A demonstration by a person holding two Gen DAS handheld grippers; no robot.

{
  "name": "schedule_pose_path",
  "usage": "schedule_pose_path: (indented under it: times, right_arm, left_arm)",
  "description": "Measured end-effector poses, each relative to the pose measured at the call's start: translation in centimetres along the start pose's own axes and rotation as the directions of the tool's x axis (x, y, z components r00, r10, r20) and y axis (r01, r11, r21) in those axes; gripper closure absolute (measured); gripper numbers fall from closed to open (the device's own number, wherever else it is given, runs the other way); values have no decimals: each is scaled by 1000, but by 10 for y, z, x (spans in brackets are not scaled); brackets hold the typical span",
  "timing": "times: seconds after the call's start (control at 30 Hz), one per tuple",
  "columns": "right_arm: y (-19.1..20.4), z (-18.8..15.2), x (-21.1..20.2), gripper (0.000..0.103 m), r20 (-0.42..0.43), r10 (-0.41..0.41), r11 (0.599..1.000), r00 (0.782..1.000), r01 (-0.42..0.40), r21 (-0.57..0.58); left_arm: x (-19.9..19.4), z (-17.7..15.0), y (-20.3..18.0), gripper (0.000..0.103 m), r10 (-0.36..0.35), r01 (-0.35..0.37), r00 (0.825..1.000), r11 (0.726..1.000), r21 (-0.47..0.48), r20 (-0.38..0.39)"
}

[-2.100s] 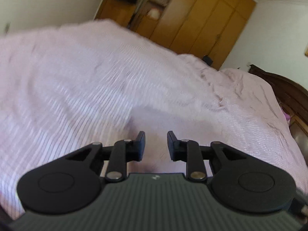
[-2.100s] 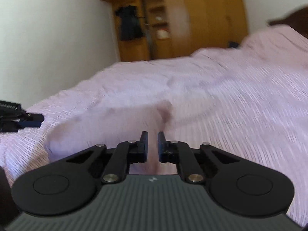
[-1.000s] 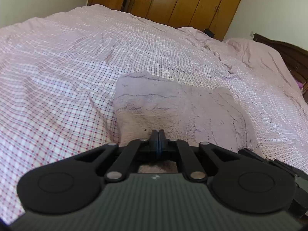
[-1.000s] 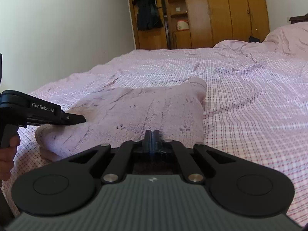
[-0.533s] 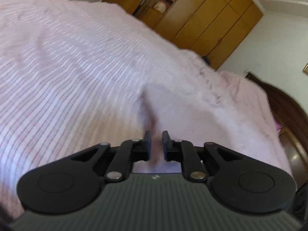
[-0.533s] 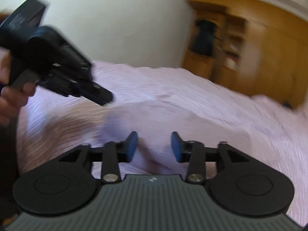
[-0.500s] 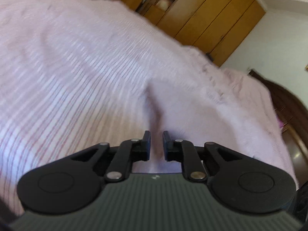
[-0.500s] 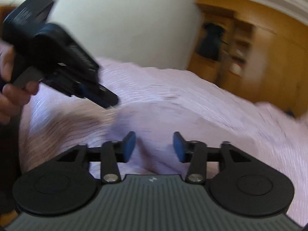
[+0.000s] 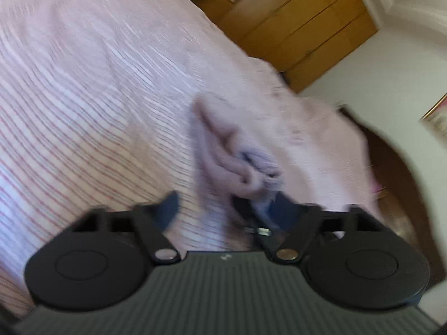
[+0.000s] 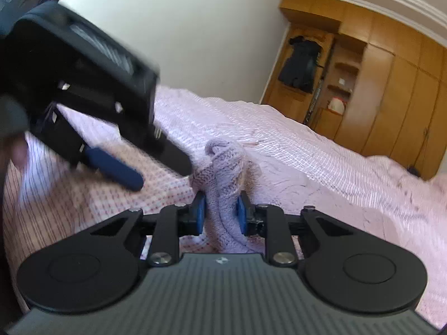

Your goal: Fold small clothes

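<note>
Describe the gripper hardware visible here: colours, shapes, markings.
Both are alike: the left gripper and right gripper have matte black linkage arms with silver pivot screws, two round black discs at the sides, a ribbed dark grey body with a small white logo, and blue pads on the fingertips. No cables or sleeves show.

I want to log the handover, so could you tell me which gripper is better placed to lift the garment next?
Right gripper: bunched lilac garment sits between its closing pads. Left gripper just opened wide.
</note>
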State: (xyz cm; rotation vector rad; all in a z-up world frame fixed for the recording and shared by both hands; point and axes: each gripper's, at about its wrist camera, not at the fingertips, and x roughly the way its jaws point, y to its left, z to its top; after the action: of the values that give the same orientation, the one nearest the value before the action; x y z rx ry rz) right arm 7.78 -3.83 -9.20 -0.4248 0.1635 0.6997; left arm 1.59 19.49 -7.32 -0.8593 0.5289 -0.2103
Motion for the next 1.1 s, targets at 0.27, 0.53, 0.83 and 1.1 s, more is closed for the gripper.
schedule_pose_path:
  times: [0.27,0.53,0.83,1.1]
  right_arm:
    - [-1,-7,-4,78,3,25,1000,1000,-25,4]
    - [-96,-18,-44,46,29,194,847,981,-182,499]
    - [-249,-89,-69,29,-39,127,334,991,-6,943]
    - [-230,-112,-23,30,54,354,186,934,-127,974]
  left_arm:
    - [36,6,1,0,-43,35,996,994,-103,-82]
    - [71,19,-7,0,-6,-4,988,998,-67,-155]
    - [71,29,-10,24,-32,22,986,998,-65,-165]
    - [91,42,1,9,-63,33,979,988,-153,-195]
